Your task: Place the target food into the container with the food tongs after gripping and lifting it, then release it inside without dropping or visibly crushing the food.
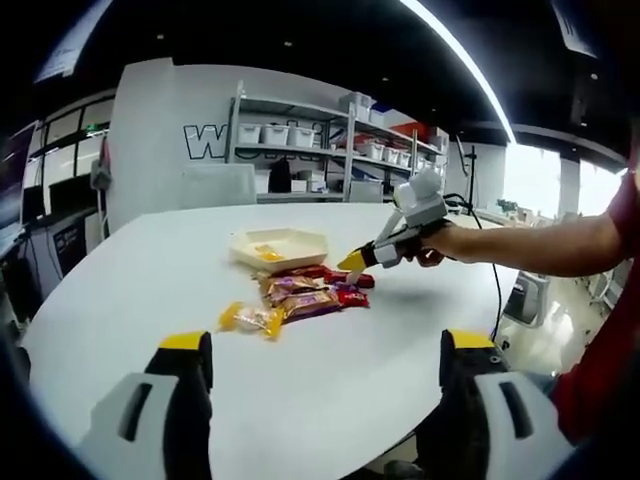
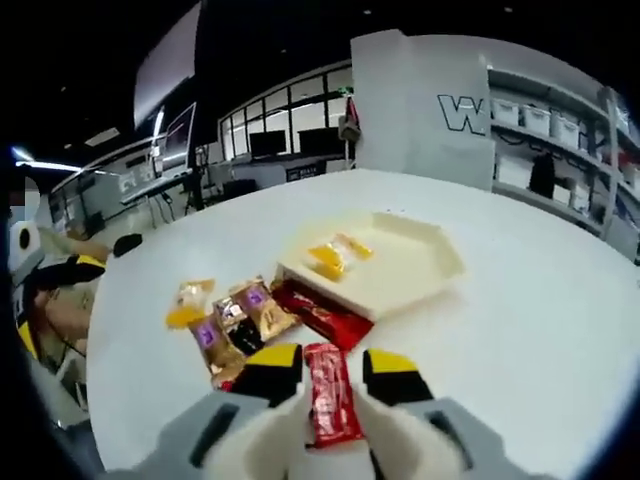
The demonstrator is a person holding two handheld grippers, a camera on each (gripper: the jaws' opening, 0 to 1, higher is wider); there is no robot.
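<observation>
One yellow snack (image 2: 338,256) already inside the cream container (image 2: 425,270), at 12 o'clock from the right gripper (image 2: 335,372). Right gripper part-closed astride a red wrapped bar (image 2: 330,395), contact not clear, bar seemingly on the white table (image 2: 540,330), not yet lifted. Remaining snack pile (image 1: 295,295) at 10 o'clock. Left gripper (image 1: 325,358) spread wide, grasping nothing. Lift, carry, release left.
</observation>
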